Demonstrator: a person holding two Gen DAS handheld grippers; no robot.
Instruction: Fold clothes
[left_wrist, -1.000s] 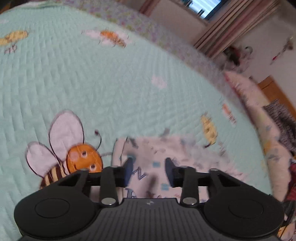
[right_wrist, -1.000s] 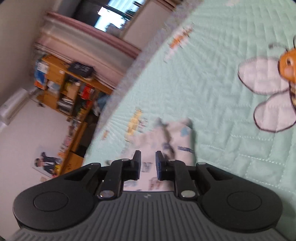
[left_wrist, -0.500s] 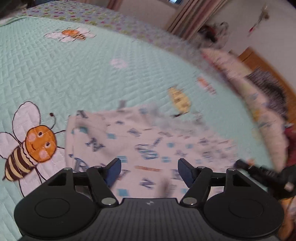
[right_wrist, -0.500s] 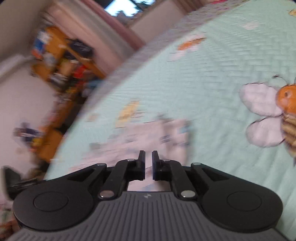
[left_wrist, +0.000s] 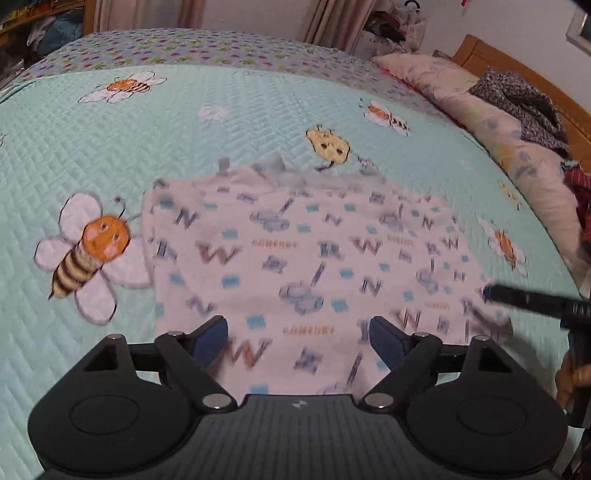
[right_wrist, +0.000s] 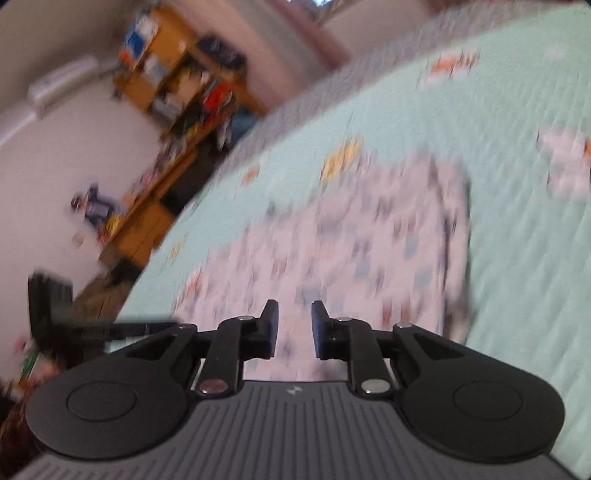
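Two claws hover over one letter-print garment (left_wrist: 306, 266) spread on the bed (left_wrist: 110, 155), long axis running side to side. The left claw (left_wrist: 297, 341), jaws just widened and empty, sits nearest its near hem; the right claw (right_wrist: 294, 326), slightly parted and seemingly empty, has just opened a little.

Bed (left_wrist: 110, 155) covered by a mint quilted spread with bee appliqués. Flat on the spread, a white garment (left_wrist: 303, 266) printed with letters, just right of the large bee (left_wrist: 88, 254). Far right of that bee, along the bed's edge, a long pale pillow (left_wrist: 491, 122) topped with dark crumpled clothing (left_wrist: 521, 99).
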